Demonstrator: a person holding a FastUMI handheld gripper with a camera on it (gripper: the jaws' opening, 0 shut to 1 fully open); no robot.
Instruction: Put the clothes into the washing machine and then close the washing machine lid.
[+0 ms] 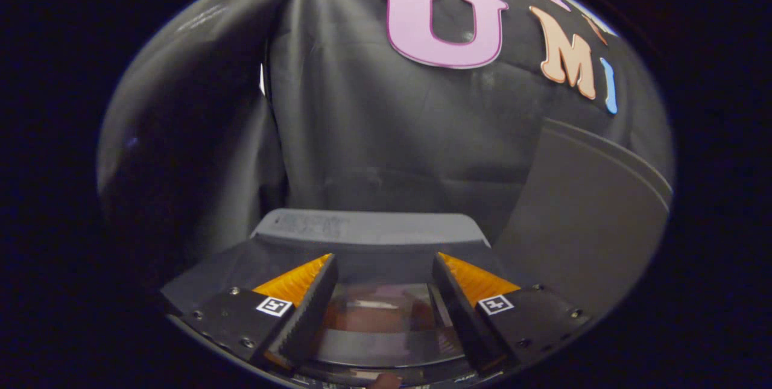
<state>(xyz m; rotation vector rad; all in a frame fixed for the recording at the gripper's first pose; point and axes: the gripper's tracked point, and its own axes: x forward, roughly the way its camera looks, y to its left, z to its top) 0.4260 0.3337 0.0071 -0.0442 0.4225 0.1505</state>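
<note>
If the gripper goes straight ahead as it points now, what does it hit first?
Probably the washer's grey back panel, just beyond the open, empty fingers; the black cloth wall lies behind it. Depth is unclear.

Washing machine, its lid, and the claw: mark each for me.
washing machine [368, 229], gripper view, on its grey back panel
lid [386, 310], gripper view, on its see-through pane, between the fingers
claw [384, 283], gripper view, open, midway between its fingertips

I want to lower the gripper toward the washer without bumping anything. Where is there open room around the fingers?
The open gripper holds nothing, so the gap between its fingers is free, looking onto the glossy washing machine lid. Beyond them, the grey back panel is bare. It is tighter beside the right finger, where a dark slanted board stands close.
</note>
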